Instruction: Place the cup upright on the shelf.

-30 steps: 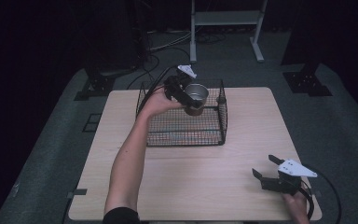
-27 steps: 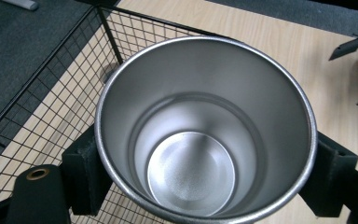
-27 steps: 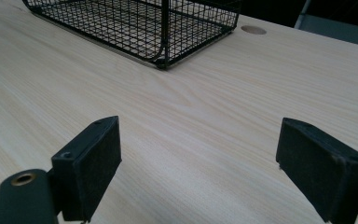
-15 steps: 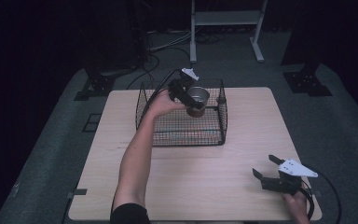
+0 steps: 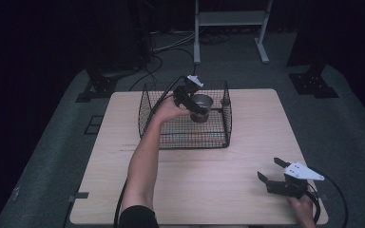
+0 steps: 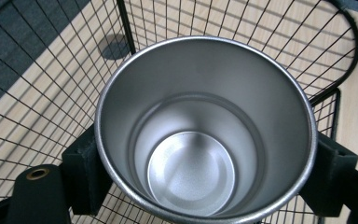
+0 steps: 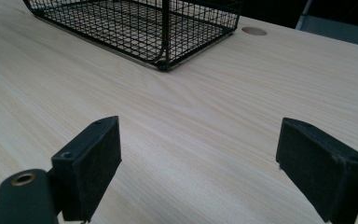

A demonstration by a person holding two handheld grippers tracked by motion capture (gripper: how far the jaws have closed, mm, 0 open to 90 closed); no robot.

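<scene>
Surface: pale wood, fills the middle and lower frame in the high view.
Floor: grey carpet round the surface on all sides.
White stand: top centre, legs on the floor.
Cables: loose on the floor, upper centre-left.
Black bases: upper right and upper left of the surface.

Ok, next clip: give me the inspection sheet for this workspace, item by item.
Surface: wooden table, bare apart from the basket.
Job's things: steel cup, empty, held over the wire basket; basket otherwise empty.
Clutter: nothing seen.
Grippers: left gripper shut on the cup at its sides; right gripper open, empty, low near the table's near right corner.
Cables: one trails from each gripper; more lie on the floor behind the table.
Surroundings: dark room, grey floor, white stand at the back.
</scene>
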